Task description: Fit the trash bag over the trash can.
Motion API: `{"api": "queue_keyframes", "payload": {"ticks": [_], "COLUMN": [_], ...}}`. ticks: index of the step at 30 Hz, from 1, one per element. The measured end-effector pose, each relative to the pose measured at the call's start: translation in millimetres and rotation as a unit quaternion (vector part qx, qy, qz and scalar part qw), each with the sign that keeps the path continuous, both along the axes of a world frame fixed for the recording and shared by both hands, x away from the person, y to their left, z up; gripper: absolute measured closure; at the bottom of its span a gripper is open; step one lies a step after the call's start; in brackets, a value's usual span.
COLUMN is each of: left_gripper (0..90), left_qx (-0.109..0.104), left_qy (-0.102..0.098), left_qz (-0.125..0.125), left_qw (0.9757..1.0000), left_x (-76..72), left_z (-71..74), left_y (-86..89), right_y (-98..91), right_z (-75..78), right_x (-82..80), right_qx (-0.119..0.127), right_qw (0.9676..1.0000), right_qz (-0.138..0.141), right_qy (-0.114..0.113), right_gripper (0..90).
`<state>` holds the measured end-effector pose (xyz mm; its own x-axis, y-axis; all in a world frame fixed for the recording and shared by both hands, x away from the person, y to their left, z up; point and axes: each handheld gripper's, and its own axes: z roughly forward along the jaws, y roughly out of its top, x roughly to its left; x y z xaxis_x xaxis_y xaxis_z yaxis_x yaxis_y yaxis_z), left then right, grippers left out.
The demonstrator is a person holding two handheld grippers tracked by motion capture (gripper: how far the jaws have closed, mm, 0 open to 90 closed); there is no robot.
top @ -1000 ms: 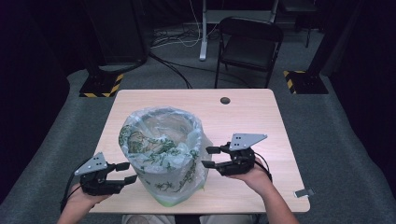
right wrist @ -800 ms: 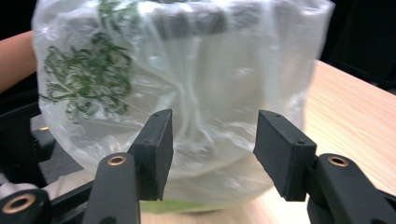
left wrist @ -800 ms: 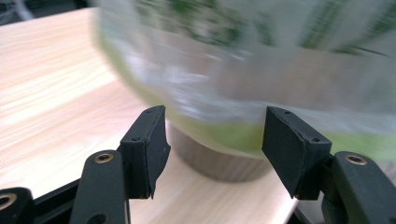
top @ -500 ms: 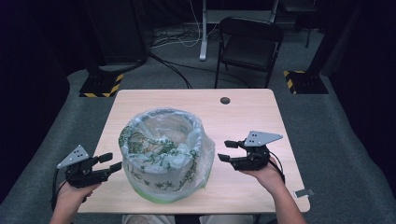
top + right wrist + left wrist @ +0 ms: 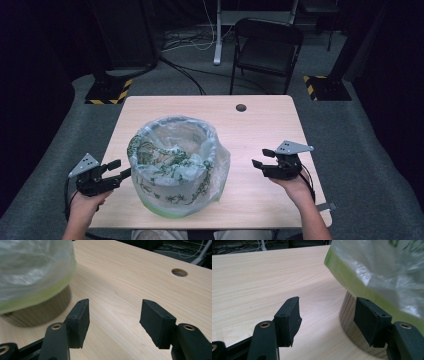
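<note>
Drew both grippers outward from the bag-lined bin [image 5: 175,167] since the earlier frames, left gripper [image 5: 120,169] still just beside its wall, right gripper [image 5: 263,158] well apart over bare table [image 5: 260,125]; jaws just been opening, spread, nothing between them. Showed the bin's wooden base [image 5: 352,322] and the bag's green hem [image 5: 37,298] from the gripper views, the whole rim from above. Counted one bin, one bag, two grippers, with open room at the far and right edges.

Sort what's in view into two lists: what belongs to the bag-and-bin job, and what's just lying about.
Belongs to the job:
- plastic bag lining the bin
- wooden bin under it
- left gripper, open
- right gripper, open

Just lying about:
- folding chair beyond the table
- cables on the floor
- cable hole in the table
</note>
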<state>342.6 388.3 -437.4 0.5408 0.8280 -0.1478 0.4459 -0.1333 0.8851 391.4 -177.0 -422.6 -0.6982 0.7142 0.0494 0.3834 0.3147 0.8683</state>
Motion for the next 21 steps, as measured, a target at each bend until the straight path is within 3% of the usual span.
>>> {"api": "queue_keyframes", "payload": {"ticks": [8,15,21], "left_gripper": [36.1,35.2,35.1], "left_qx": [0.027,0.020,0.016], "left_qy": [0.013,0.011,0.022], "left_qz": [0.003,0.009,0.012], "left_qw": [0.9996,0.9997,0.9996], "left_x": [2.3,4.1,7.7], "left_z": [-15.0,-27.8,-37.7], "left_y": [0.1,0.2,2.0], "right_y": [-11.6,-21.5,-23.6], "right_z": [-18.8,-33.5,-43.3], "right_x": [2.7,1.7,-3.1], "right_qx": [-0.007,-0.010,-0.020], "right_qw": [0.9995,0.9985,0.9985], "right_qz": [-0.025,-0.043,-0.039], "right_qy": [0.017,0.031,0.033], "right_gripper": [37.8,35.7,34.5]}}
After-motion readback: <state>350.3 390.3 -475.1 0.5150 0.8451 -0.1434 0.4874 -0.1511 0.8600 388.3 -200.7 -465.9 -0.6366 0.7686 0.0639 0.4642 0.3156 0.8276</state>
